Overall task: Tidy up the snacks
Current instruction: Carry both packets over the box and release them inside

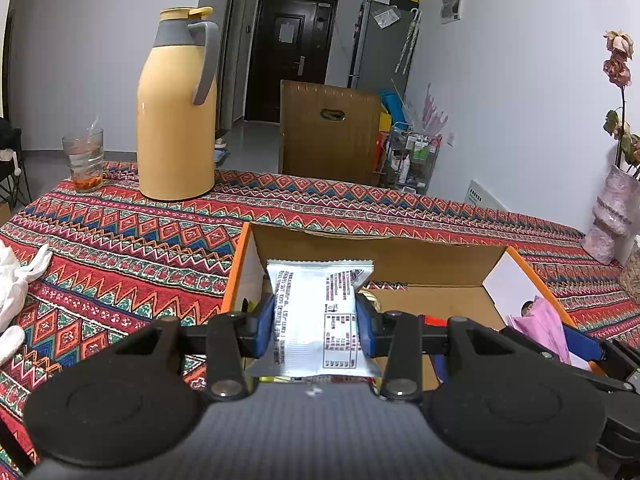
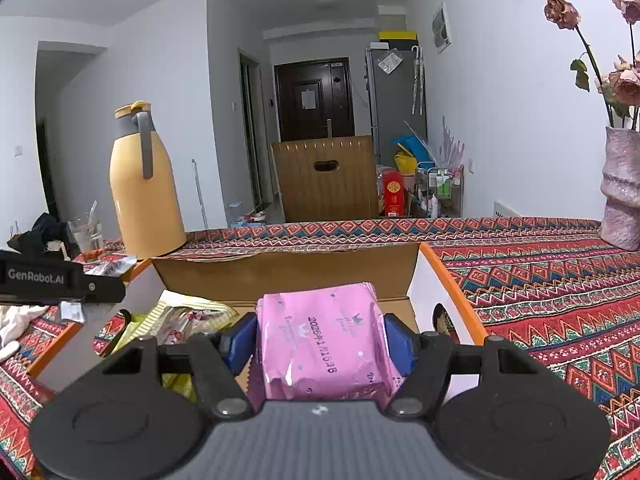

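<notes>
Nearest the left wrist lens, the left gripper point(image 1: 316, 330) clamped on a silver snack packet point(image 1: 316, 316), blue pads point(image 1: 265, 330) pressed into both long edges, printed back face up, the packet held over the near left part of an open cardboard box point(image 1: 400, 246). Orange-edged flaps on the box, brown inside, standing on a red patterned tablecloth point(image 1: 120, 248). At the right edge of that view, a pink packet and a blue pad of the other gripper, over the box's right side. From the right wrist, the right gripper point(image 2: 320, 344) closed on the pink snack packet point(image 2: 324, 340) — pads point(image 2: 244, 340) squeezing its sides, a printed date code on top, held above the box interior. Below and left of it, inside the box, a yellow-green wrapper point(image 2: 176, 316) and what looks like another printed wrapper, though too crumpled to tell apart surely. Beyond the box on the cloth, a yellow thermos jug point(image 1: 176, 120) with a grey handle, and beside it a glass point(image 1: 84, 158) with reddish dregs. White cloth point(image 1: 16, 280) at the far left edge — a vase of dried roses point(image 2: 622, 188) on the right, well apart from the box.
</notes>
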The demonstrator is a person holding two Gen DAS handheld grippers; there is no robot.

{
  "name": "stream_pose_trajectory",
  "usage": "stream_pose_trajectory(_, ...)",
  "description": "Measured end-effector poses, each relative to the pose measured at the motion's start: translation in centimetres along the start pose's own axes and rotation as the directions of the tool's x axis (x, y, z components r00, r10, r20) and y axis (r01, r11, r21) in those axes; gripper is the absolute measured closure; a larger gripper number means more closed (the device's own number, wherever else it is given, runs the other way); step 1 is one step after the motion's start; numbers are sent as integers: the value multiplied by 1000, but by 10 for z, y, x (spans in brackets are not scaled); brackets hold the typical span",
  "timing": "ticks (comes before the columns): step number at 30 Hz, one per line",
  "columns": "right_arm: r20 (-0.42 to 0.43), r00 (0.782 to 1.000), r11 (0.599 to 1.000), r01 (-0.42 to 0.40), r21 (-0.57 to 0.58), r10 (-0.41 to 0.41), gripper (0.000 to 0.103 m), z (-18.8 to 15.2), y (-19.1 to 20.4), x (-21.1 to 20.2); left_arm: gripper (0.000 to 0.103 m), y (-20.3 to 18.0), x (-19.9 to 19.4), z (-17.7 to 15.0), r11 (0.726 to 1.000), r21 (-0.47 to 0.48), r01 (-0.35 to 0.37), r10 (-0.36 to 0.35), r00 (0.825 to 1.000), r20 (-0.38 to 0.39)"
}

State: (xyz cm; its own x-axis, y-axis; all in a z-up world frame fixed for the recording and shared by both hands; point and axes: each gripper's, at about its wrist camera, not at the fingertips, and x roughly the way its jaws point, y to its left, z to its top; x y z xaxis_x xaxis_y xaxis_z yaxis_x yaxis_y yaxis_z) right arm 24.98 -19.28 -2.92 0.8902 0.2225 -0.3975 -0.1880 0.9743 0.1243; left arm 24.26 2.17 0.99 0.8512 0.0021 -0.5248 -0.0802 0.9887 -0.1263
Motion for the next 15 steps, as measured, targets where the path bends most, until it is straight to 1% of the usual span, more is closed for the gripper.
stream_pose_trajectory(1, 1, 1000, 1000, 2, 3, -2, 34, 0, 0, 0, 61, 0, -1, 0, 1000, 1, -2, 2, 1000, 2)
stream_pose_trajectory(2, 5, 1000, 1000, 7, 9, -7, 30, 0, -1, -1, 58, -1, -1, 0, 1000, 2, -3, 3, 1000, 6)
stream_pose_trajectory(3, 11, 1000, 1000, 11, 15, -11, 30, 1, -1, -2, 57, -1, -2, 0, 1000, 1, -3, 3, 1000, 9)
stream_pose_trajectory(4, 18, 1000, 1000, 13, 20, -13, 30, 1, -2, -4, 49, -1, -3, 0, 1000, -2, 0, 0, 1000, 14)
stream_pose_trajectory(5, 22, 1000, 1000, 11, 25, -11, 26, 2, -3, -5, 32, 0, -4, 0, 1000, -7, -1, 1, 1000, 18)
stream_pose_trajectory(6, 25, 1000, 1000, 10, 30, -11, 22, 2, -6, -8, 24, 0, -6, 0, 1000, -13, -7, 7, 1000, 25)
stream_pose_trajectory(7, 28, 1000, 999, 12, 35, -13, 11, 2, -6, -8, 15, 0, -7, 0, 1000, -16, -21, 22, 999, 37)
stream_pose_trajectory(8, 31, 999, 999, 15, 39, -17, 3, 1, -6, -9, 6, 1, -8, 1, 999, -19, -32, 33, 998, 45)
stream_pose_trajectory(9, 33, 999, 999, 18, 41, -19, 1, 2, -7, -10, 0, 2, -10, 1, 999, -28, -36, 37, 998, 49)
stream_pose_trajectory(11, 28, 999, 999, 21, 46, -22, 1, 2, -8, -10, 0, 5, -12, 1, 998, -48, -36, 39, 997, 60)
stream_pose_trajectory(15, 20, 999, 998, 25, 58, -26, 0, 2, -10, -9, 0, 7, -12, 1, 998, -57, -36, 39, 998, 53)
